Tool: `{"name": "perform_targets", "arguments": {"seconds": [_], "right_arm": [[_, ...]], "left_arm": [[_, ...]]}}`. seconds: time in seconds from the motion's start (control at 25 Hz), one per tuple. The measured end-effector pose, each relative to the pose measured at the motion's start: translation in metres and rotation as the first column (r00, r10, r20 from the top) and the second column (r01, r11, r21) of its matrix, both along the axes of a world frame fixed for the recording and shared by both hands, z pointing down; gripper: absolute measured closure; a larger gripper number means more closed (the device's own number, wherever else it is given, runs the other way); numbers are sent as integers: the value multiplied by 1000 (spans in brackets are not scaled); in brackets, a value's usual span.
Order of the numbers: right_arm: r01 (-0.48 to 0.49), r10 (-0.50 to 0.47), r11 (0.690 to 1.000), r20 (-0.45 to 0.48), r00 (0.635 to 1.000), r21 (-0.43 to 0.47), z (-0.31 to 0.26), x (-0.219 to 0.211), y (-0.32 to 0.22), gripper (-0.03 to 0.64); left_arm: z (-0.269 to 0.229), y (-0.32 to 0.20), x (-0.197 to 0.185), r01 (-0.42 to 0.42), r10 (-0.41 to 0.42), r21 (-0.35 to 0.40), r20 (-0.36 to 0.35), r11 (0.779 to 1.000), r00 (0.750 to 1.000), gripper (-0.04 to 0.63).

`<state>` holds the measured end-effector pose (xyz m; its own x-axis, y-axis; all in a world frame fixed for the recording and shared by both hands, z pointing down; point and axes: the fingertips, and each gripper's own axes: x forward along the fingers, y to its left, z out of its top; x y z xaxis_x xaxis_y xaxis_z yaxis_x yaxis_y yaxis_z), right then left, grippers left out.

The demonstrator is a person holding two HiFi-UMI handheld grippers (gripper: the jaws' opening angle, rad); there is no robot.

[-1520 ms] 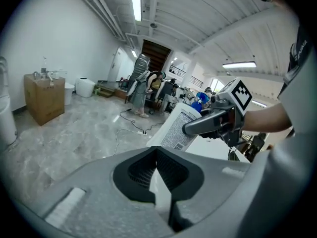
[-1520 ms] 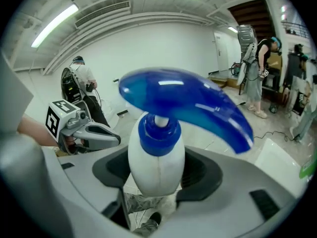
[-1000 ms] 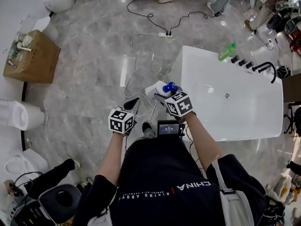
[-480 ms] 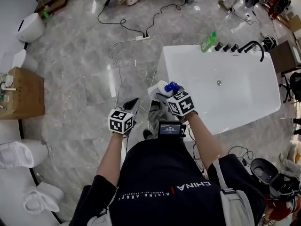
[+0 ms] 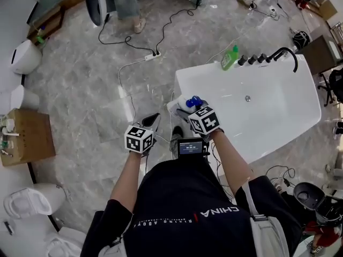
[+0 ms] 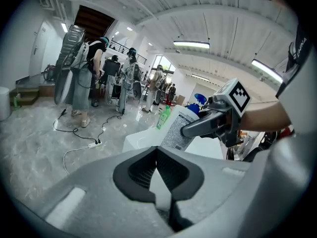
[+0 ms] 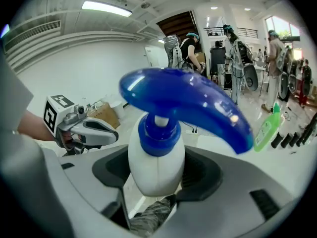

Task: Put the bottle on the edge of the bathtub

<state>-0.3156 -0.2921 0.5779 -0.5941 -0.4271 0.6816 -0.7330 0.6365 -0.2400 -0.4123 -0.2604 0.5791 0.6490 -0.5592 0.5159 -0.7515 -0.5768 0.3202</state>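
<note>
Holding the bottle [image 7: 156, 170] clamped at its white shoulder between the fingers of my right gripper [image 5: 190, 107], I have it in the air by the near-left edge of the bathtub [image 5: 185, 76]; it may already be over the rim. To do this well, I'd keep it upright over the flat edge, lower it until the base sits, then release. It's a white pump bottle with a blue nozzle and a printed label. My left gripper [image 6: 157, 155] hangs beside it, fingers together, empty.
</note>
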Motion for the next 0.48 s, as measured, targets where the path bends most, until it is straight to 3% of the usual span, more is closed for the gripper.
{"name": "perform_targets", "arguments": {"seconds": [0.48], "right_arm": [[-87, 88, 996, 19, 996, -21, 8, 46, -90, 341]], "left_arm": [[-7, -103, 54, -108, 108, 8, 16, 994, 994, 586]]}}
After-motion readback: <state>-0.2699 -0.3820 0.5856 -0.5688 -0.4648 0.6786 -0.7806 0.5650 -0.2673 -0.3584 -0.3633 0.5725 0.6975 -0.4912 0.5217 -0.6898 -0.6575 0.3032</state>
